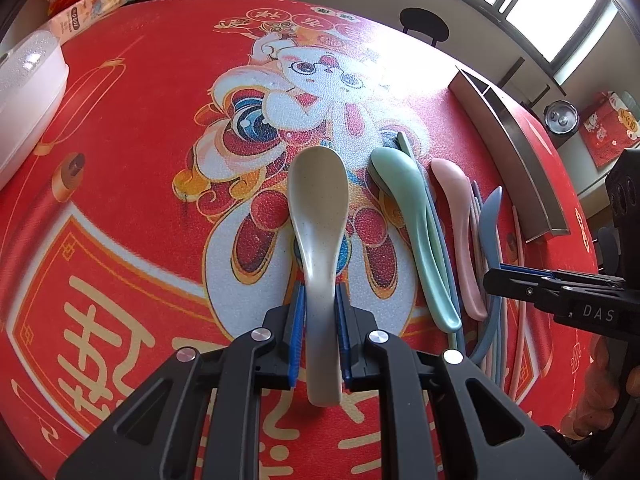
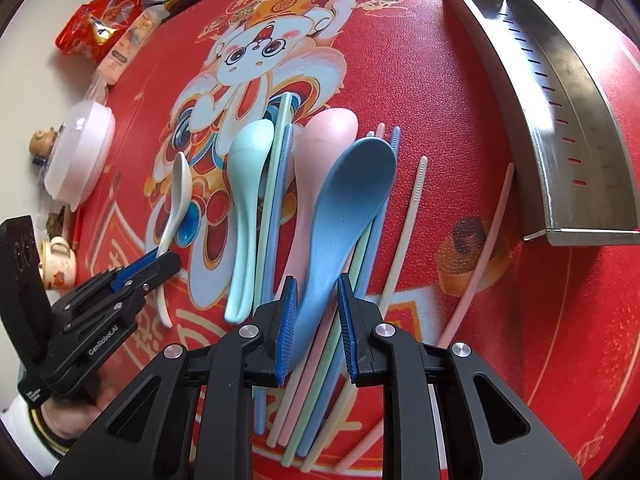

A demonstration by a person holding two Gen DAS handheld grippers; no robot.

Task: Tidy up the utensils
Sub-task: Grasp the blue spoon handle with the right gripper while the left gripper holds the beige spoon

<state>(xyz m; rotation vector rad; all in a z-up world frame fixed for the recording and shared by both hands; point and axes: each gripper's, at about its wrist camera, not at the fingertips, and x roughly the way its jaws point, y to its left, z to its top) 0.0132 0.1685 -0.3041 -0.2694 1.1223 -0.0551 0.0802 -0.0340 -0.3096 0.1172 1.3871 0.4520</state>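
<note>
My left gripper is shut on the handle of a beige spoon, bowl pointing away over the red mat; it also shows in the right wrist view. My right gripper is shut on the handle of a blue spoon, bowl pointing away. Under and beside it lie a mint spoon, a pink spoon and several pastel chopsticks. In the left wrist view the mint spoon and pink spoon lie right of the beige one.
A steel divided tray stands at the mat's right side, also in the left wrist view. A white lidded container sits at the left edge. Snack packets and small teapots lie off the mat.
</note>
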